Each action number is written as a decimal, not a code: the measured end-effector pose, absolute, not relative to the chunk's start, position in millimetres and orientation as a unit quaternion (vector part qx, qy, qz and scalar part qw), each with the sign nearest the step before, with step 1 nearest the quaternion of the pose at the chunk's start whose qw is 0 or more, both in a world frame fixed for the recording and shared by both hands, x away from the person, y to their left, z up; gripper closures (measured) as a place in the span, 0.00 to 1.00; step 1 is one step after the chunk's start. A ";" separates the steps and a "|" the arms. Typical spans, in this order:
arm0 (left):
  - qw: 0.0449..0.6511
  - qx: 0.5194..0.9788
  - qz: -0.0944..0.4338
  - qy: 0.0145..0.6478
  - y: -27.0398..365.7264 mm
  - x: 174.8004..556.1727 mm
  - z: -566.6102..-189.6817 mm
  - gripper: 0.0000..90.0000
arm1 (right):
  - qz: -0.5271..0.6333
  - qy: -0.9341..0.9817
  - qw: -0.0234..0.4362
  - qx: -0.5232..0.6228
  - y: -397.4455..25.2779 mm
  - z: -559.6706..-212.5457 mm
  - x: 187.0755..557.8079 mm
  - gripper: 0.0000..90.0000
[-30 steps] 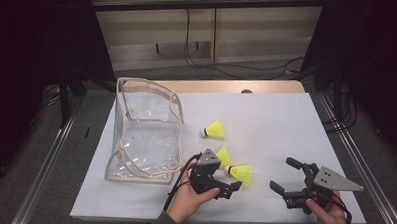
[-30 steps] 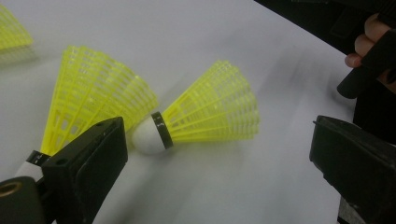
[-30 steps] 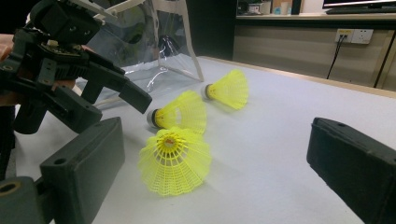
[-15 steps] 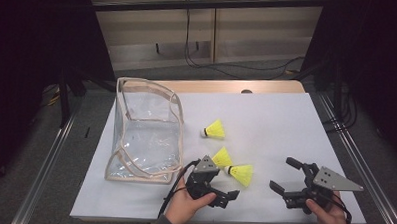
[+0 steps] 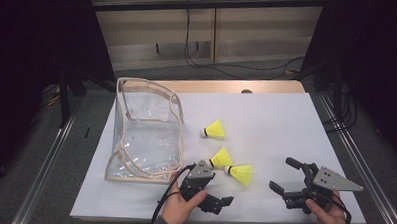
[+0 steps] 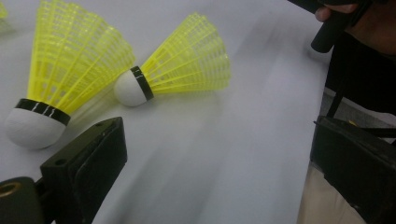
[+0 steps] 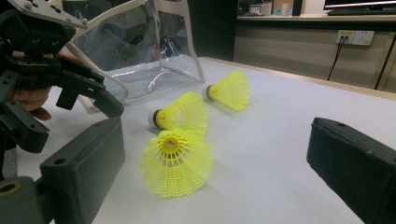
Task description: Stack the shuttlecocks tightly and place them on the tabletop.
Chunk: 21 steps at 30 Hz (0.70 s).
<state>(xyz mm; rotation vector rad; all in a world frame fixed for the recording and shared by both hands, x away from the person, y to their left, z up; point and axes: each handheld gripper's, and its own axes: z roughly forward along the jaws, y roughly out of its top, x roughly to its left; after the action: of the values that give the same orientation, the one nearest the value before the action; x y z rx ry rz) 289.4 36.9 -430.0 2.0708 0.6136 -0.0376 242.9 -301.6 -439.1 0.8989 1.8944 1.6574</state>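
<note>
I've got both grippers, left gripper (image 5: 222, 202) and right gripper (image 5: 286, 176), gaping and empty near the table's front edge, 2 bright-yellow white-corked shuttlecocks (image 5: 241, 174) lying between them, beside the clear bag (image 5: 146, 140).

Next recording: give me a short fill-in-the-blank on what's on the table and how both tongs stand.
1. The number of yellow shuttlecocks lying on the white table is ____.
2. The clear bag holds ____ shuttlecocks.
3. Both the left tongs and the right tongs have jaws that are ____.
4. In the high view, the bag lies to the ____ of the shuttlecocks.

Missing words: three; no; open; left
</note>
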 end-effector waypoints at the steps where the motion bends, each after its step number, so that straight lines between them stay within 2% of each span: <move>1: 0.472 0.845 -0.014 0.252 38.7 289.3 -429.6 0.04 | 0.603 0.689 0.231 0.328 -301.5 -439.2 242.8 0.04; 21: 0.460 0.853 -0.011 0.247 53.8 280.0 -432.7 0.04 | 0.604 0.691 0.231 0.324 -300.7 -439.1 243.3 0.04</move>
<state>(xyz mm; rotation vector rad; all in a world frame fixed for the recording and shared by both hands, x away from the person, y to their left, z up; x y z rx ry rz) 280.0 53.8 -432.7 2.0991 0.6069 -0.0276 243.3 -300.7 -439.1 0.8921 1.8987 1.6594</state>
